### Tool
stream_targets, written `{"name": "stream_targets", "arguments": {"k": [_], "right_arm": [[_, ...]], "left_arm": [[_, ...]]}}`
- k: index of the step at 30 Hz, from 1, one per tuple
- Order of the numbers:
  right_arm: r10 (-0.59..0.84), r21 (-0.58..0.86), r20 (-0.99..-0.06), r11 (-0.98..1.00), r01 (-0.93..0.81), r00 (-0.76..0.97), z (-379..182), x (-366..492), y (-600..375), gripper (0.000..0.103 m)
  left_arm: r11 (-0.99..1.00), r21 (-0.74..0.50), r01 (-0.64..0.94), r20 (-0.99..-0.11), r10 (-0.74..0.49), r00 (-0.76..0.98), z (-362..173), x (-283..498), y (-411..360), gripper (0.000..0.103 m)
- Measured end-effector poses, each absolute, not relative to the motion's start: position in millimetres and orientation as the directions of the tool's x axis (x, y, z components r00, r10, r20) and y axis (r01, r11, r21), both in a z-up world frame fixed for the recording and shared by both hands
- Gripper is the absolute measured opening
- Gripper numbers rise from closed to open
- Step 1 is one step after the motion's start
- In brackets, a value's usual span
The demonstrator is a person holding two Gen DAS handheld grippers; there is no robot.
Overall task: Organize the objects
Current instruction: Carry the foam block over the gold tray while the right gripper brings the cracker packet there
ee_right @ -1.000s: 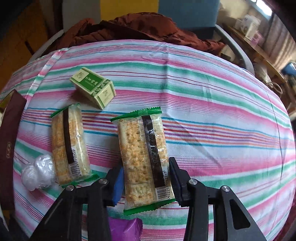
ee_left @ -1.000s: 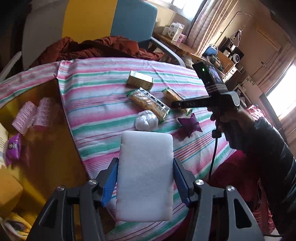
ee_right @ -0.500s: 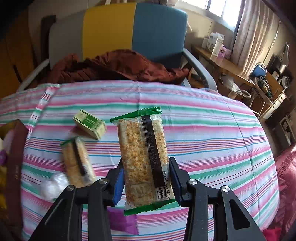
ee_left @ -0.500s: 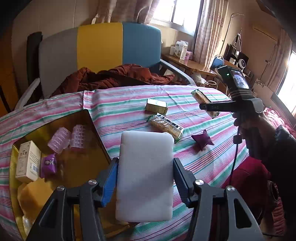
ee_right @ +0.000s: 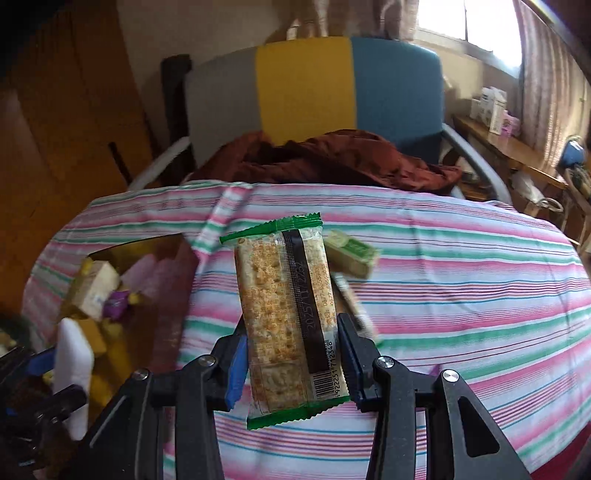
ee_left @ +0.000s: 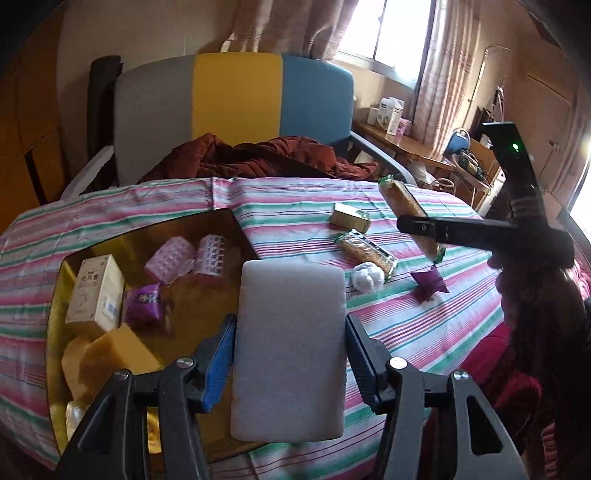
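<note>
Behind striped tablecloth (ee_left: 303, 206), tricolour chair (ee_left: 236, 96) by window (ee_left: 384, 33).

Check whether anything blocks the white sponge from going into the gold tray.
Nothing visible does. The left hand-held gripper holds the white sponge over the gold tray's near right part, where bare floor shows beside the yellow sponges.

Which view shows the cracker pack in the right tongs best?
The right wrist view: the cracker pack fills the centre, its barcode facing the camera, with the right tongs shut on its lower part. The left wrist view shows it only small, at an angle, partly hidden behind the tongs.
</note>
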State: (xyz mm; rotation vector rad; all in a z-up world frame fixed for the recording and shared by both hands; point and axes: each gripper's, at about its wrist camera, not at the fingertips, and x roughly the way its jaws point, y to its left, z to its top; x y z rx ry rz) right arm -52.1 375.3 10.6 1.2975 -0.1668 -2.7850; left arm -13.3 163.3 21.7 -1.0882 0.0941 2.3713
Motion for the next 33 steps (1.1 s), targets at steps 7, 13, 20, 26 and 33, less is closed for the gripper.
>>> {"name": "stream_targets", "arguments": {"k": [7, 13, 20, 26, 33], "right_arm": [[-0.255, 0.210, -0.741, -0.967, 0.146, -0.621, 9.7, -37.1, 303.6, 0.044], [-0.368, 0.272, -0.736, -0.930, 0.248, -0.569, 3.6, -26.1, 251.0, 0.044], [-0.392, 0.276, -0.762, -0.917, 0.289, -0.516, -16.5, -26.5, 210.7, 0.044], [-0.403, 0.276, -0.782, -0.908, 0.315, -0.476, -27.8, -22.8, 200.0, 0.044], [-0.386, 0.275, -0.795, -0.917, 0.290, -0.467, -37.9, -25.3, 196.6, 0.044]], "left_arm": [[-0.901, -0.218, -0.374, -0.696, 0.412, -0.587, 28.3, -22.1, 99.5, 0.058], [-0.930, -0.294, -0.221, -0.666, 0.365, -0.651, 34.9, -29.2, 20.3, 0.058], [-0.930, -0.345, -0.124, -0.667, 0.336, -0.665, 28.9, -28.1, -28.0, 0.058], [-0.916, -0.374, -0.142, -0.670, 0.373, -0.642, 23.0, -29.7, -20.6, 0.058], [-0.882, -0.431, -0.190, -0.642, 0.447, -0.623, 34.6, -42.9, -4.7, 0.058]]}}
